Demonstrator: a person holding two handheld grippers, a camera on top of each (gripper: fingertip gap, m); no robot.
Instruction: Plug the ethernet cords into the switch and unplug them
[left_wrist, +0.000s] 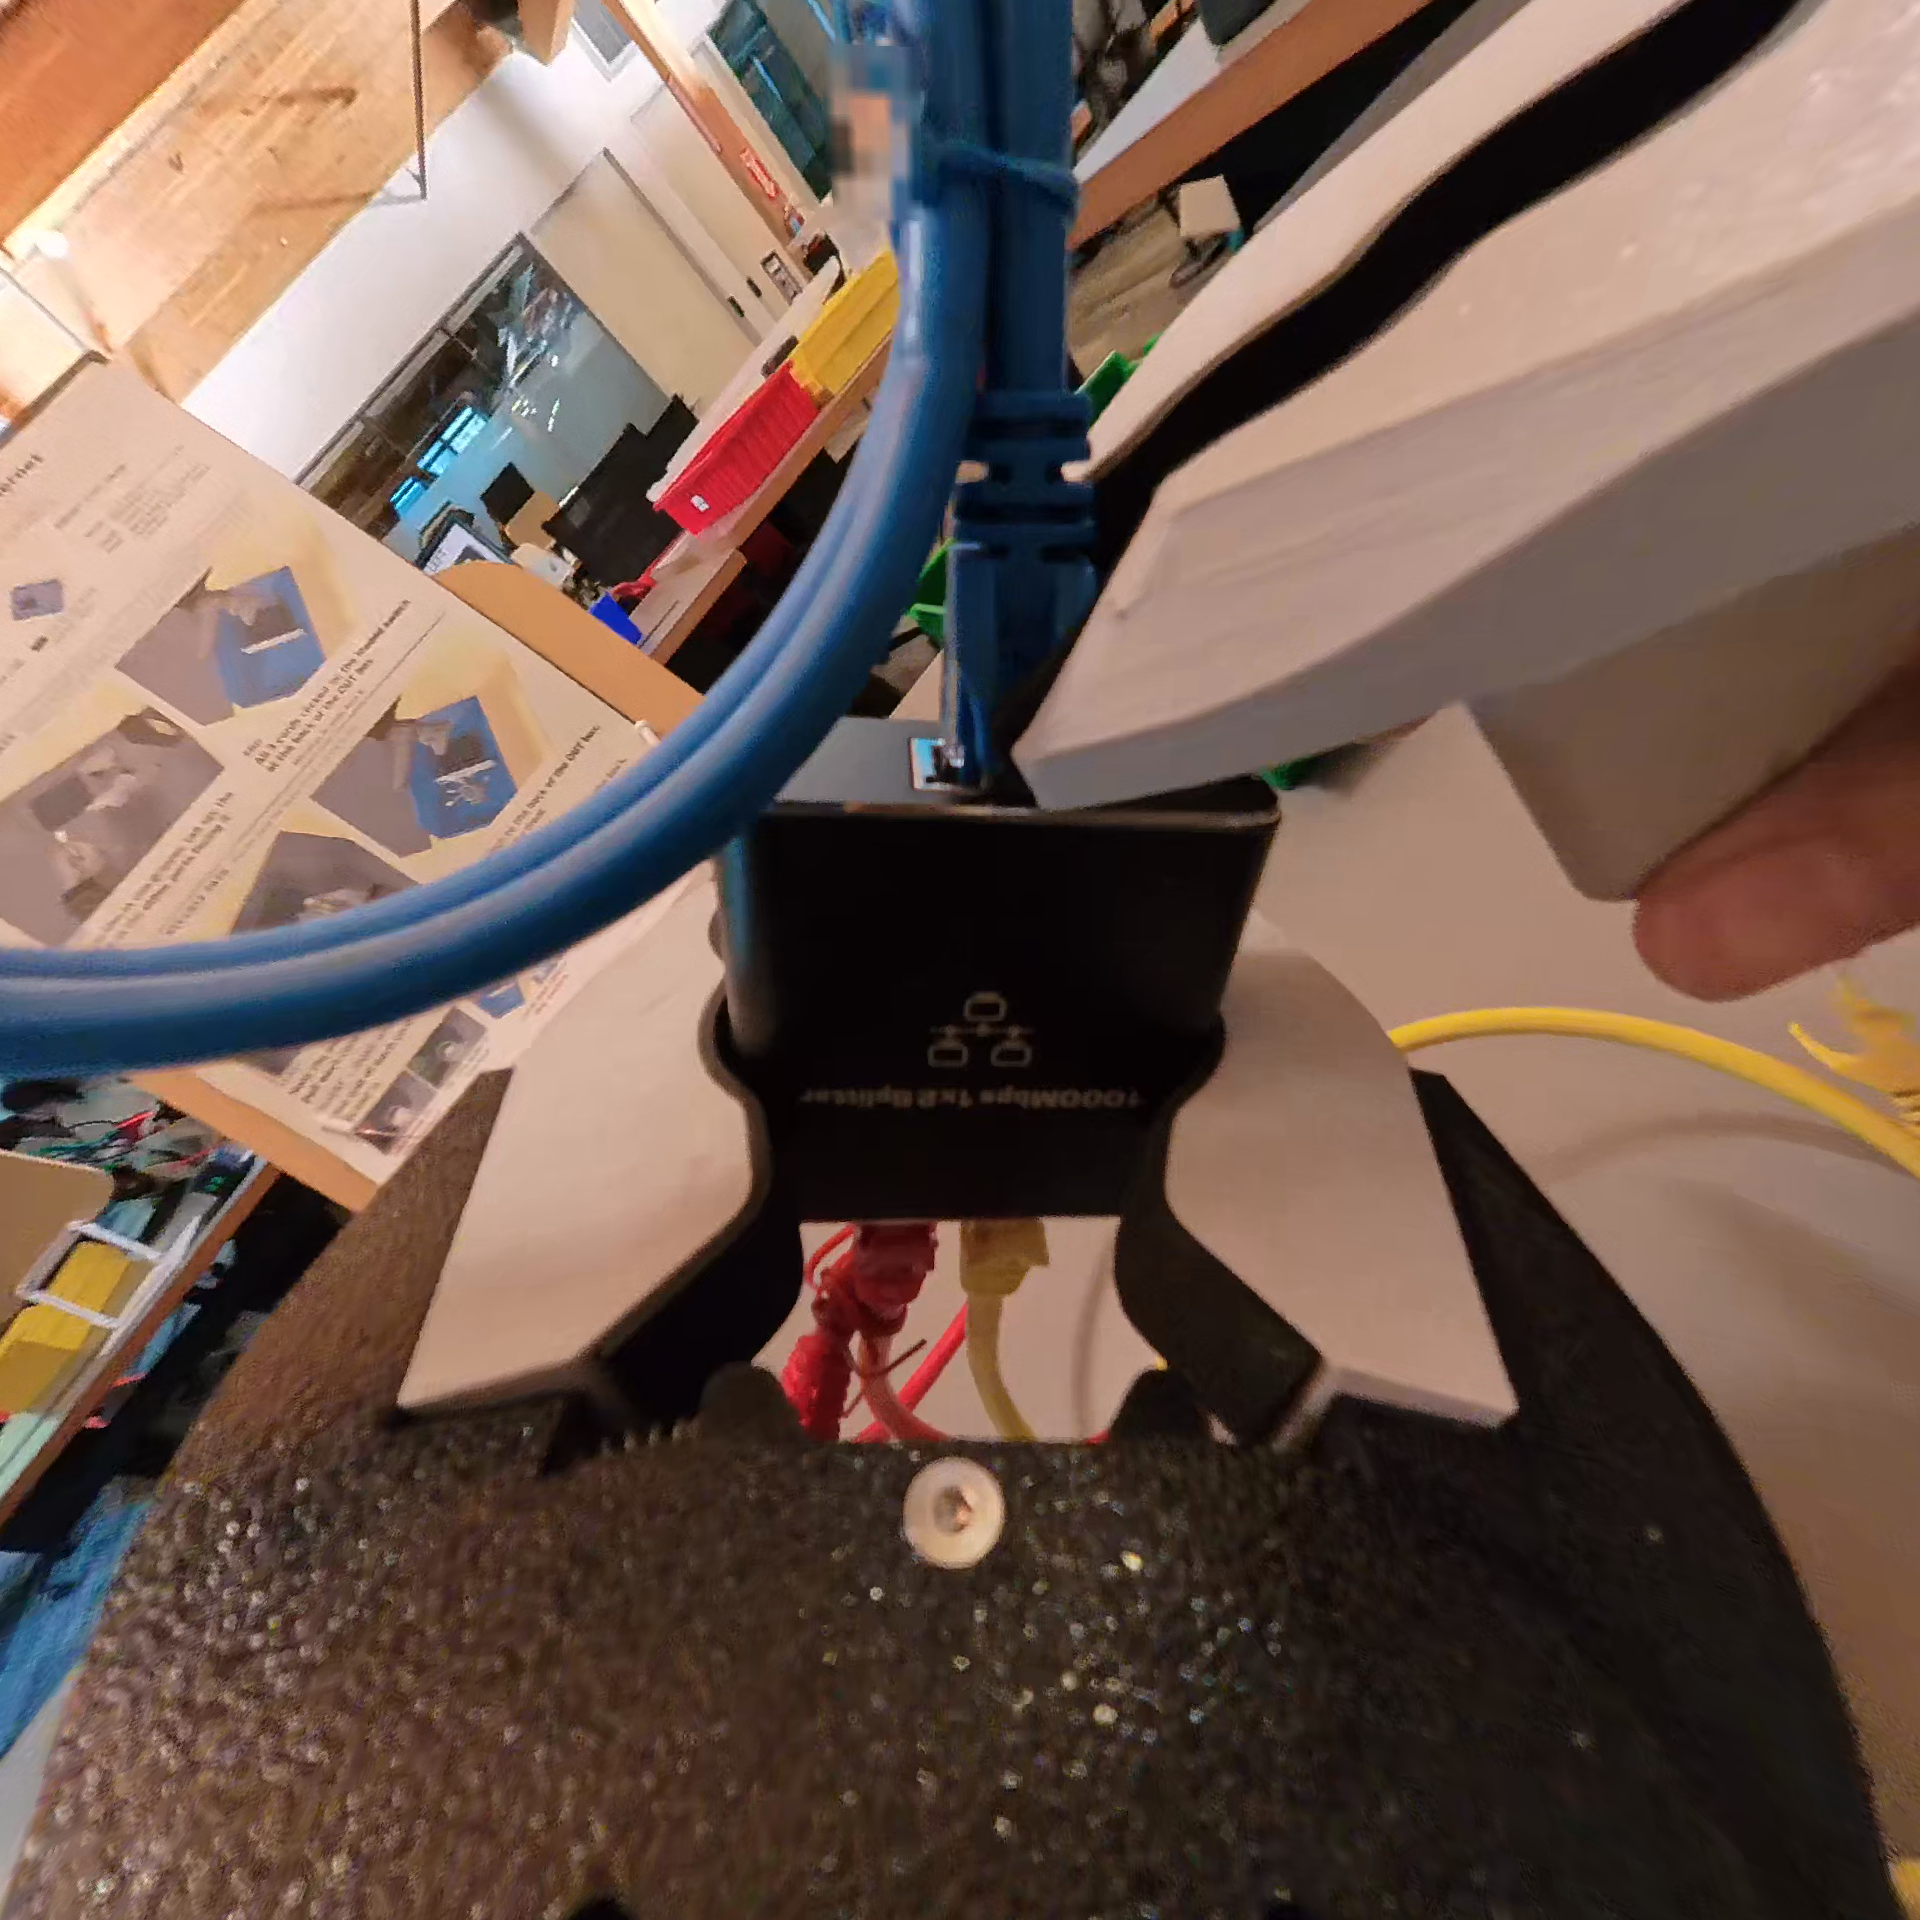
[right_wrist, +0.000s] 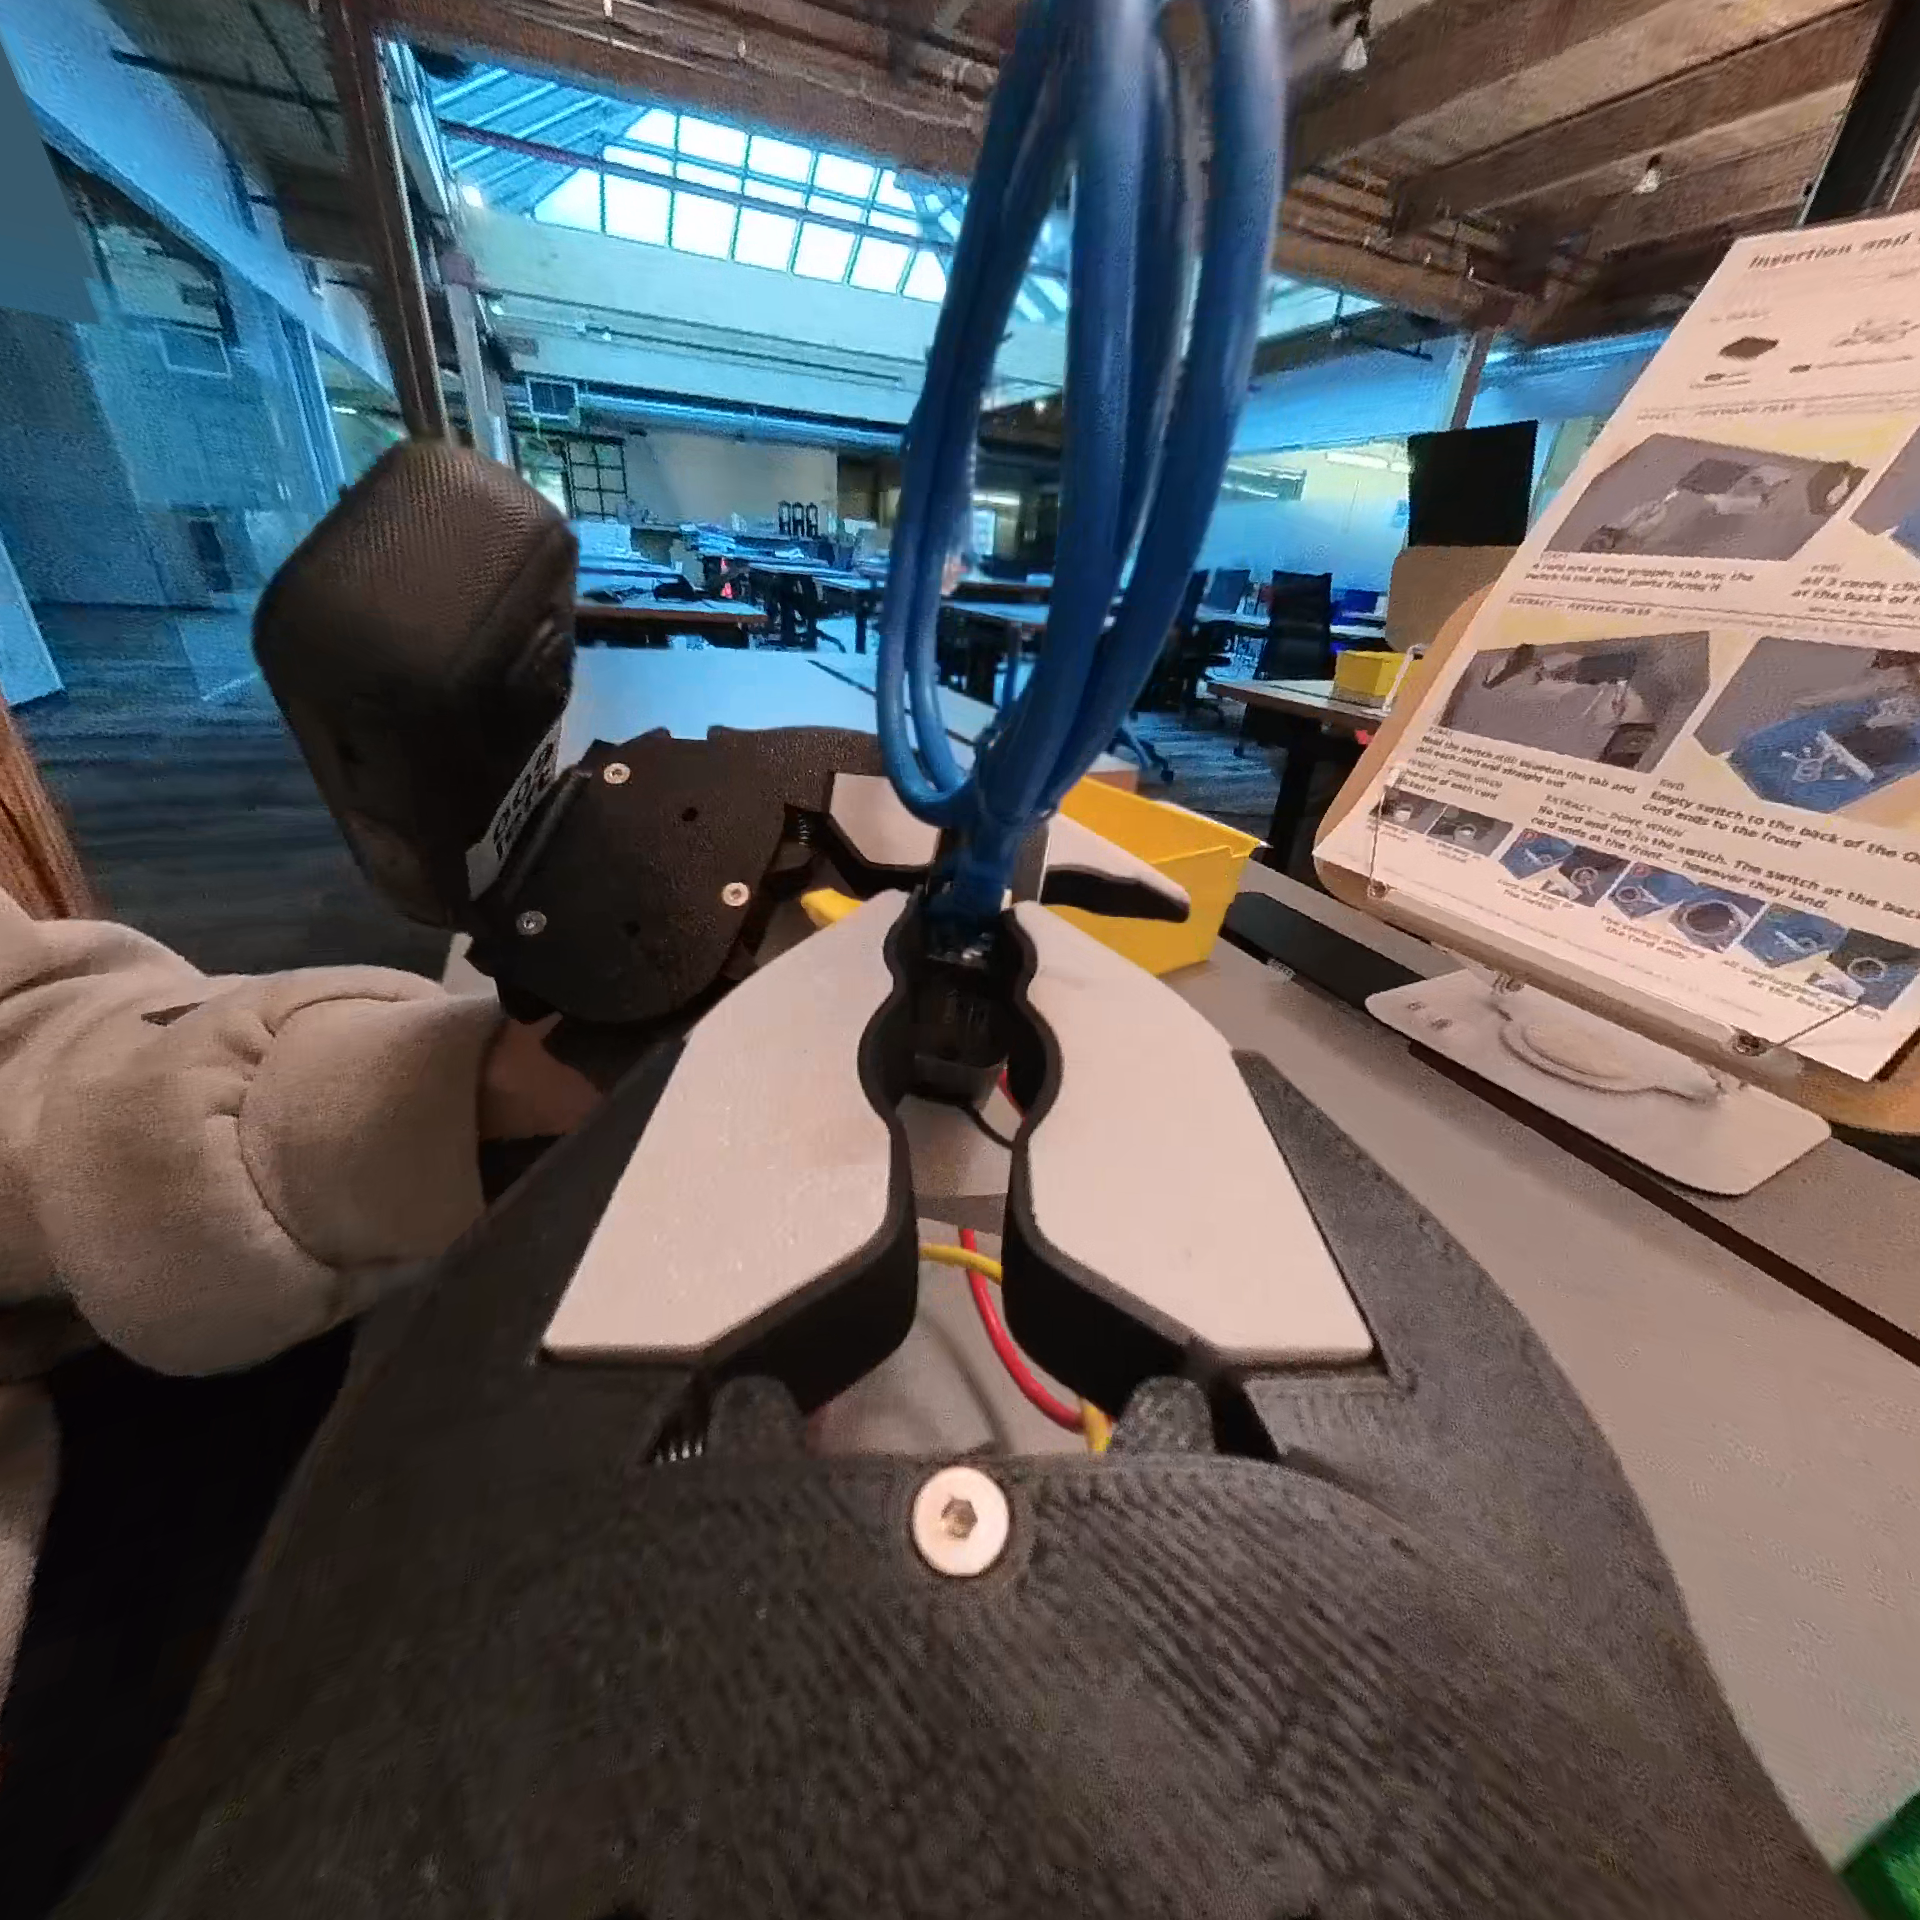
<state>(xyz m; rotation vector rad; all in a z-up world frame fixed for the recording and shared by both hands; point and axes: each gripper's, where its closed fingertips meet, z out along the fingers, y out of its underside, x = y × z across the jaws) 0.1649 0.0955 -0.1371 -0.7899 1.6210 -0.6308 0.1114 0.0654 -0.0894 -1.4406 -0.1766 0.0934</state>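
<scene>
left tongs (left_wrist: 977, 1060) were clenched on the black switch (left_wrist: 997, 935), fingers on both its sides, held above the counter (left_wrist: 1455, 935). right tongs (right_wrist: 951, 1023) were clamped on the blue cord's plug (right_wrist: 961, 935); in the left wrist view the same tongs (left_wrist: 1039, 769) came in from the right with their tips at the switch's far face, a fingertip (left_wrist: 1766, 914) under the handle.

blue cord (left_wrist: 1023, 540) ran straight up from the port on that far face, its bundle looped and tied above. whether the plug was fully seated: couldn't tell.

only the left view showed the red plug (left_wrist: 883, 1262) and yellow plug (left_wrist: 1003, 1257) sitting in the switch's near face, plus a loose yellow cord (left_wrist: 1621, 1039) on the counter to the right. right view caught just red (right_wrist: 987, 1340) and yellow (right_wrist: 961, 1259) cable runs under its fingers, but it showed the left tongs' black body (right_wrist: 644, 862) and a beige sleeve (right_wrist: 208, 1122) holding it.

counter was pale grey. an instruction sheet (right_wrist: 1683, 665) stood on a stand at its edge. room was an open workshop with rows of desks, skylights and timber beams.

yellow bin (right_wrist: 1164, 842) sat behind the tongs, contents not visible. red bin (left_wrist: 748, 457) and another yellow bin (left_wrist: 852, 322) sat on a far desk, contents also unclear.
</scene>
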